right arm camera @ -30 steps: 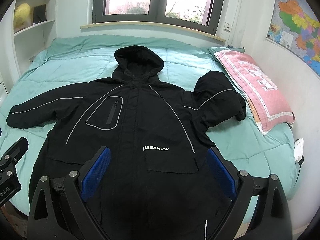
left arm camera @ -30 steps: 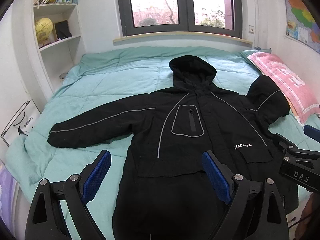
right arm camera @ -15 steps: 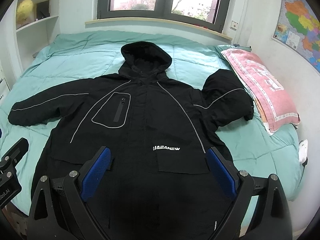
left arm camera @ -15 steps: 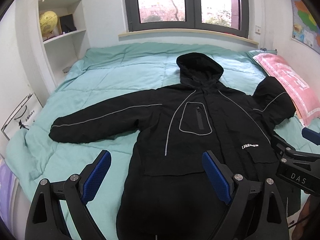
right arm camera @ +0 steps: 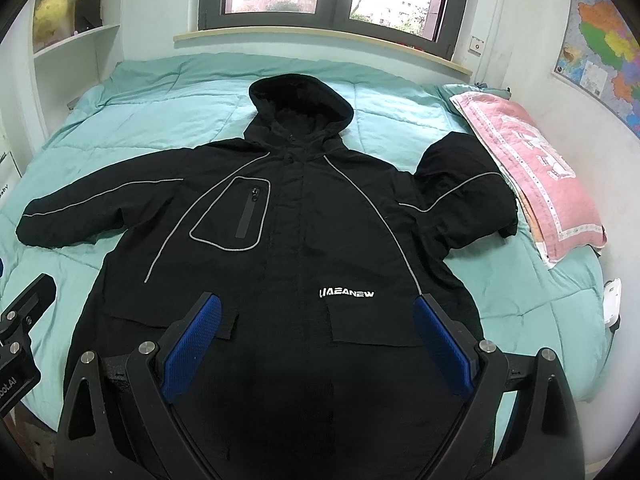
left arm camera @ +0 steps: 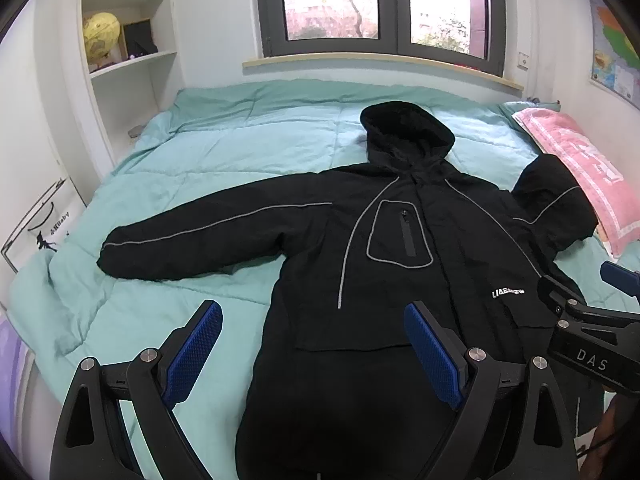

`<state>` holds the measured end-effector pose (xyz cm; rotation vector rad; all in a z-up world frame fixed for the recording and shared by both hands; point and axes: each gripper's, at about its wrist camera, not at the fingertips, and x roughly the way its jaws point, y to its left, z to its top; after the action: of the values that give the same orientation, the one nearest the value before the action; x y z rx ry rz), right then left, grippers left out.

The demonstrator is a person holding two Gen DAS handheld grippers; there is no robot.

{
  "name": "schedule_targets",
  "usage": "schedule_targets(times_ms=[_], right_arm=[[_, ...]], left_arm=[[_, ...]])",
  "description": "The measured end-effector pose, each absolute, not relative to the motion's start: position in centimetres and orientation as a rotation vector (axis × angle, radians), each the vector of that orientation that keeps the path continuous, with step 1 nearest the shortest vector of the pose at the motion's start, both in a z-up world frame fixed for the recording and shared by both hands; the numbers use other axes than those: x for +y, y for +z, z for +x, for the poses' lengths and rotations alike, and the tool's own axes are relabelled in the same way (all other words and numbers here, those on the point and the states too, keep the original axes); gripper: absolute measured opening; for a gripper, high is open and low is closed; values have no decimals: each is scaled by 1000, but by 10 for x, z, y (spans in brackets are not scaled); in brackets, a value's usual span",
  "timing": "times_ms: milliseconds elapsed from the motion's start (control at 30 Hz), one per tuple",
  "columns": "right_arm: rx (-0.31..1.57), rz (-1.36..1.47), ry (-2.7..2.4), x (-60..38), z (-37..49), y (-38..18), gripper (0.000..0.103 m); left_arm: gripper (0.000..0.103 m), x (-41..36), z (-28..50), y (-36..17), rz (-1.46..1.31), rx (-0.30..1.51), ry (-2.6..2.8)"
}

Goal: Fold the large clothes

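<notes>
A black hooded jacket (left arm camera: 400, 264) (right arm camera: 304, 240) with grey piping lies front-up on the teal bed, hood toward the window. Its left sleeve (left arm camera: 208, 236) stretches out flat; its right sleeve (right arm camera: 464, 200) is bunched against the pink pillow. My left gripper (left arm camera: 312, 344) hovers open above the jacket's lower left hem, holding nothing. My right gripper (right arm camera: 316, 340) hovers open over the jacket's lower front, below the white logo (right arm camera: 346, 293), also holding nothing. The jacket's bottom hem is hidden behind the gripper bodies.
The teal quilt (left arm camera: 240, 144) covers the bed. A pink pillow (right arm camera: 532, 164) lies along the right side by the wall. White shelves (left arm camera: 128, 68) with a yellow globe stand at the left, a window at the back, a map (right arm camera: 604, 48) on the right wall.
Both grippers have pulled back and tilted slightly, so the jacket sits a little farther and lower in each view. The jacket itself has not moved. Both stay open.
</notes>
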<state>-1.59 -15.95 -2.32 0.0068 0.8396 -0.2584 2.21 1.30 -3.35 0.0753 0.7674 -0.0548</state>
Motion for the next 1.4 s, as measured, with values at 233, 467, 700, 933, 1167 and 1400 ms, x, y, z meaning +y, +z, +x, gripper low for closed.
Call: schedule_targets(times_ms=[233, 467, 700, 933, 1167, 1400], right_arm=[[840, 20, -261, -159, 0, -35, 98], [702, 102, -171, -177, 41, -57, 98], [759, 103, -153, -190, 93, -125, 98], [861, 186, -145, -205, 113, -194, 98], [848, 157, -153, -200, 112, -199, 102], [864, 153, -151, -199, 113, -201, 103]], left_arm=[[93, 20, 33, -43, 53, 790, -71], [93, 35, 53, -59, 10, 823, -90], [93, 108, 102, -99, -76, 884, 55], [93, 262, 152, -126, -327, 840, 257], [93, 375, 191, -160, -618, 808, 376], [92, 409, 235, -209, -690, 830, 439]])
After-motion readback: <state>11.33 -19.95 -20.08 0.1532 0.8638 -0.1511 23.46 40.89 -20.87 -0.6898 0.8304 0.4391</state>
